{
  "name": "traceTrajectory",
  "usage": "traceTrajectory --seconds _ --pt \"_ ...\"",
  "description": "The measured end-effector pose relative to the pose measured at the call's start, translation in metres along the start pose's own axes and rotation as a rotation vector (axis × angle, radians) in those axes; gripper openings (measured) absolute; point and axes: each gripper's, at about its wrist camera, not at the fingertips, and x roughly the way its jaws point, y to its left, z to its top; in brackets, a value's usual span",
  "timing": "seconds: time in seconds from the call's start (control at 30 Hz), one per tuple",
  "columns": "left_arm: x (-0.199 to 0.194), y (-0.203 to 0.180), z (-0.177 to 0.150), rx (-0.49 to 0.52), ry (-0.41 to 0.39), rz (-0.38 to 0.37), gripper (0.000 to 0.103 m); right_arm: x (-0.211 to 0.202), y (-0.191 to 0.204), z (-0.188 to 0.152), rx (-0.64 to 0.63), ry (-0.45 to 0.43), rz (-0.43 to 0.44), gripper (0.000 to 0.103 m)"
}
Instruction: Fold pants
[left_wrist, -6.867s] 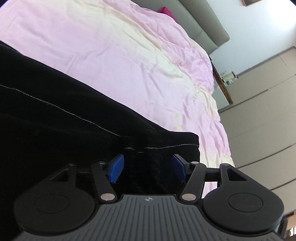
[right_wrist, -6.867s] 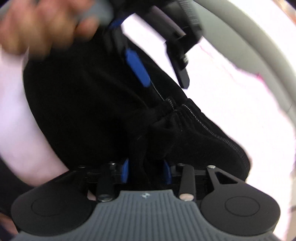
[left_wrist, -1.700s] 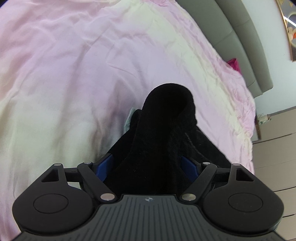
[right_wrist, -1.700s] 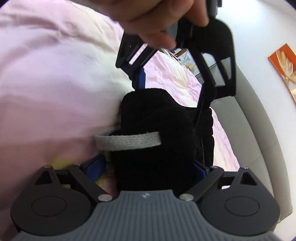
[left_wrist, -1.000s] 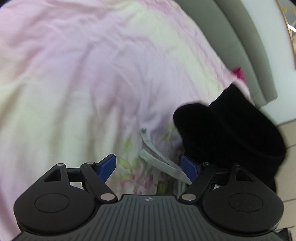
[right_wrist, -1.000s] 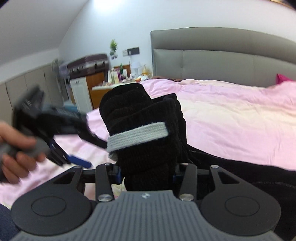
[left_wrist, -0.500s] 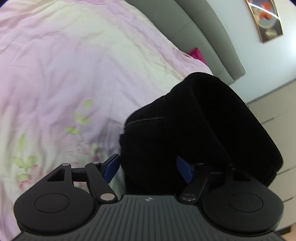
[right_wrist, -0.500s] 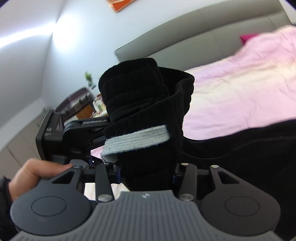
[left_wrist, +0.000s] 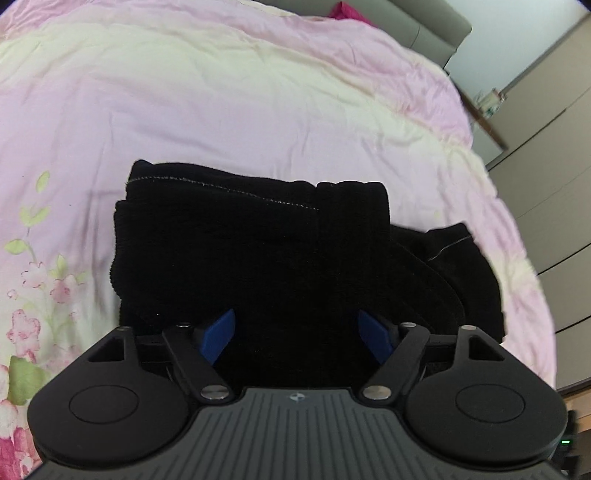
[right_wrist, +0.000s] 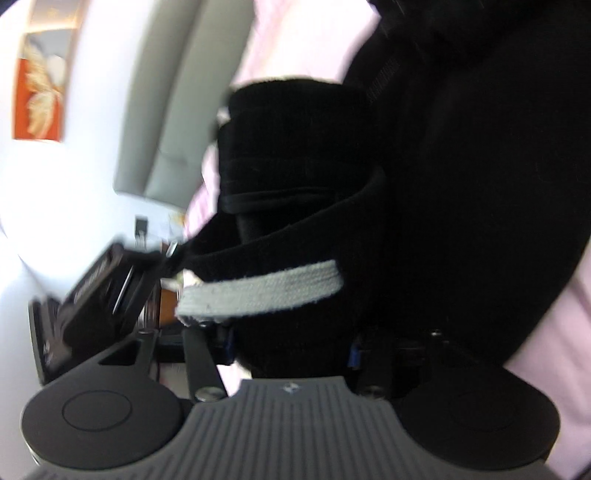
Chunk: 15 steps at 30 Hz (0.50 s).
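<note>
The black pants lie as a folded bundle on the pink bed cover, a white-stitched hem on top. My left gripper hangs just over the bundle's near side. Its jaws are opening, and the blue pads stand wide over the black cloth without pinching it. In the blurred right wrist view, my right gripper still has a thick roll of the pants with a grey drawstring filling its jaws, which are opening. The left gripper's black body shows at the left there.
A grey padded headboard and a magenta pillow sit at the far end of the bed. Beige wardrobe doors and a bedside table line the right. An orange picture hangs on the wall.
The rolled pants have come down from the air onto the bed in a flat bundle. The left jaws have spread wider. The right view has rolled sharply, with the roll still in it.
</note>
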Motion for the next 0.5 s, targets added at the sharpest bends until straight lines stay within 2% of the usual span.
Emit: traceTrajectory --seconds 0.1,0.23,0.33,0.4,0.43,0.5 --pt "0.009 0.0 -0.008 0.016 0.011 0.044 0.091 -0.013 0.007 -0.001 -0.04 0.053 -0.045 0.051" --pt "0.006 0.01 -0.016 -0.013 0.003 0.039 0.092 -0.045 0.017 0.008 -0.114 0.088 -0.094 0.056" --pt "-0.006 0.017 -0.004 -0.097 0.0 -0.012 0.093 -0.072 0.046 0.021 -0.372 0.029 -0.152 0.056" --pt "-0.015 0.022 -0.001 -0.156 -0.01 -0.072 0.089 -0.076 0.071 0.031 -0.549 -0.015 -0.189 0.056" --pt "-0.02 0.023 0.001 -0.165 -0.012 -0.092 0.088 -0.073 0.083 0.034 -0.624 -0.034 -0.21 0.056" --pt "-0.035 0.02 0.001 -0.142 -0.03 -0.079 0.088 -0.059 0.11 0.036 -0.79 -0.057 -0.24 0.056"
